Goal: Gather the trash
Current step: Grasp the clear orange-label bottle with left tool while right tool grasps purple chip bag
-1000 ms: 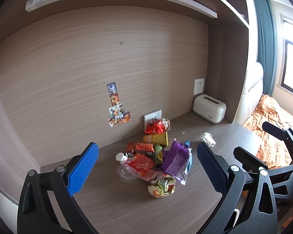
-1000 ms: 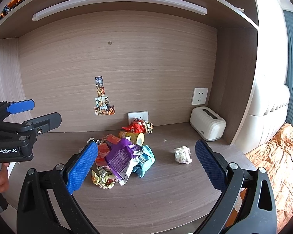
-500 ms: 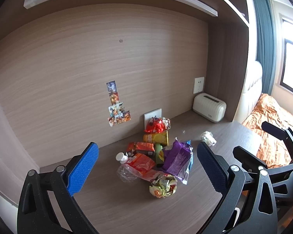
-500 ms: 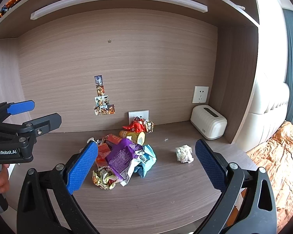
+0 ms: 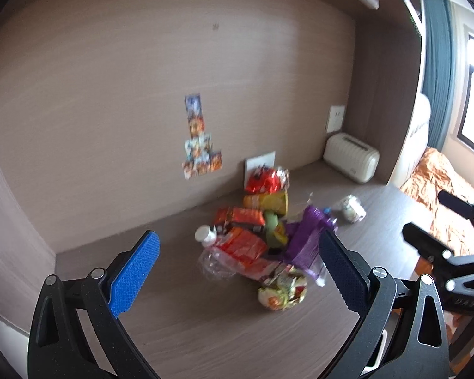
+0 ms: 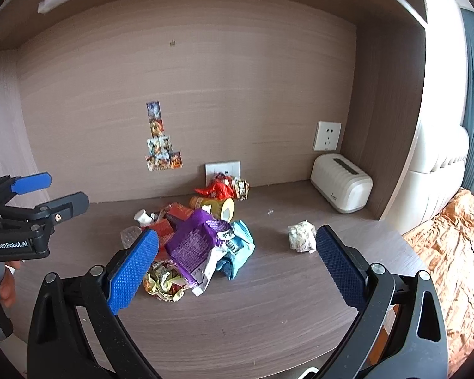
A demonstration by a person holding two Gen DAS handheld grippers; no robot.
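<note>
A pile of trash lies on the wooden desk (image 6: pixel 268 309) near the back wall: a purple wrapper (image 6: pixel 192 243) (image 5: pixel 303 240), a light blue bag (image 6: pixel 240 249), a crumpled gold wrapper (image 6: pixel 164 284) (image 5: pixel 282 293), orange-red packets (image 5: pixel 240 216), a red wrapper (image 6: pixel 216 188), a yellow can (image 6: pixel 215 205) and a clear plastic bottle (image 5: pixel 211 254). A crumpled white paper ball (image 6: pixel 300 237) (image 5: pixel 350 207) lies apart to the right. My left gripper (image 5: pixel 237 271) is open and empty in front of the pile. My right gripper (image 6: pixel 237 262) is open and empty, also short of the pile.
A white toaster-like box (image 6: pixel 341 186) stands at the desk's back right corner under a wall socket (image 6: pixel 327 135). Stickers (image 6: pixel 161 145) are on the back wall. A shelf runs overhead. A bed with an orange cover (image 6: pixel 452 252) lies to the right.
Both grippers have moved forward and tipped down toward the trash pile; the pile looks larger and closer. Both stay open. The left wrist view is blurred from motion.
</note>
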